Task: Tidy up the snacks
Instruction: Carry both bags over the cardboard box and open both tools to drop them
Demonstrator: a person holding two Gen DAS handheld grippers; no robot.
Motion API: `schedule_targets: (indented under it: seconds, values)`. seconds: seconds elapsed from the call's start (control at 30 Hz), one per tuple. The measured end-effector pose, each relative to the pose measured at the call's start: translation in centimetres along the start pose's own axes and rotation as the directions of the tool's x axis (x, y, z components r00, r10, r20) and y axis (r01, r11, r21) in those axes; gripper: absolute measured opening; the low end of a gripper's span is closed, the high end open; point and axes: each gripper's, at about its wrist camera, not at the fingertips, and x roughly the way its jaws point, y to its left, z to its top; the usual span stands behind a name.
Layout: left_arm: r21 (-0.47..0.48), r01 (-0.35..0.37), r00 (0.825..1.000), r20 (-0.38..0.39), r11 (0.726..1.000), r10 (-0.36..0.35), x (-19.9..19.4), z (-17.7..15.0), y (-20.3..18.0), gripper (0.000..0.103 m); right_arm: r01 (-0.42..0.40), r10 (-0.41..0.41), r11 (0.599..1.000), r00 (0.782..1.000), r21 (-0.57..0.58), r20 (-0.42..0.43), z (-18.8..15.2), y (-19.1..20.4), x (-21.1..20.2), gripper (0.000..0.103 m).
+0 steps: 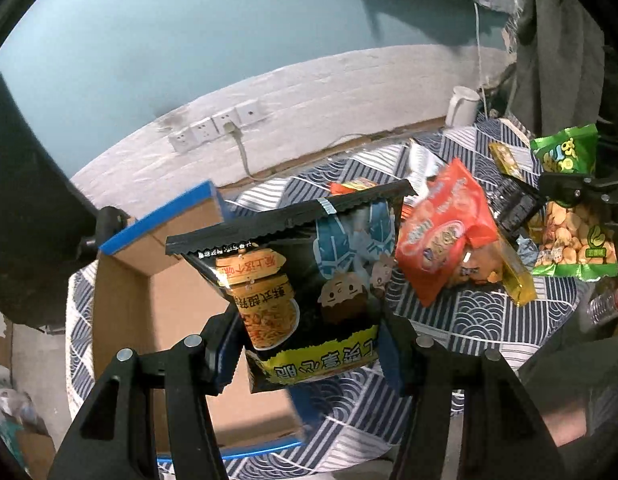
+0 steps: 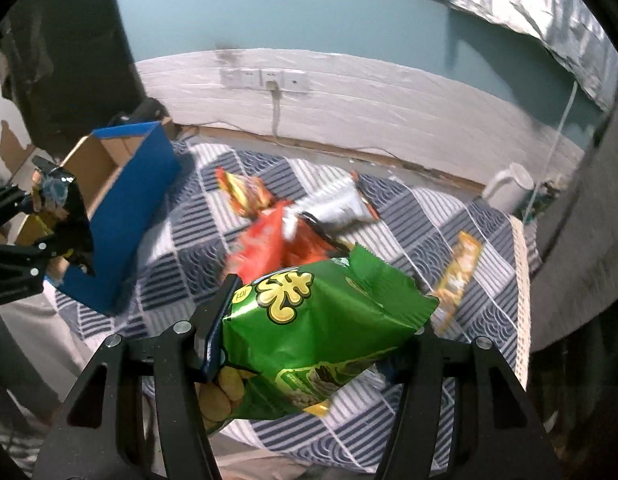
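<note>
Left wrist: left gripper (image 1: pixel 313 340) clamps black snack bag (image 1: pixel 305 280); right gripper (image 2: pixel 317 344) clamps green bag (image 2: pixel 321 320).

Glossy plastic snack bags (image 1: pixel 309 280) – matt cardboard box (image 1: pixel 149 300) – woven patterned cloth (image 1: pixel 449 320).

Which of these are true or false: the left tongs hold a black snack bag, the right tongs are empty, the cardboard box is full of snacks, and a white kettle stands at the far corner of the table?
1. The left tongs hold a black snack bag. True.
2. The right tongs are empty. False: they are closed on a green snack bag.
3. The cardboard box is full of snacks. False: the part of its inside that shows is bare cardboard.
4. A white kettle stands at the far corner of the table. True.
5. An orange snack bag lies on the patterned tablecloth. True.
</note>
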Motion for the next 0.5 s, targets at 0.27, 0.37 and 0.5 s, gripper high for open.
schedule_targets:
  seconds: [0.27,0.37,0.5]
  values:
    - [-0.065,-0.025,0.999,0.024,0.998,0.026,-0.8,-0.8,4.8,0.059,-0.065,0.065,0.996,0.998,-0.065,-0.006,3.4,5.5,1.1,0.059]
    - [-0.083,-0.044,0.999,0.028,0.996,0.047,-0.9,-1.5,6.6,0.059,-0.084,0.084,0.992,0.996,-0.098,-0.007,4.7,8.0,1.5,0.059]
    - [-0.109,-0.054,0.998,0.025,0.993,0.057,-0.9,-2.4,8.9,0.059,-0.118,0.117,0.983,0.993,-0.143,-0.016,6.5,11.9,2.3,0.059]
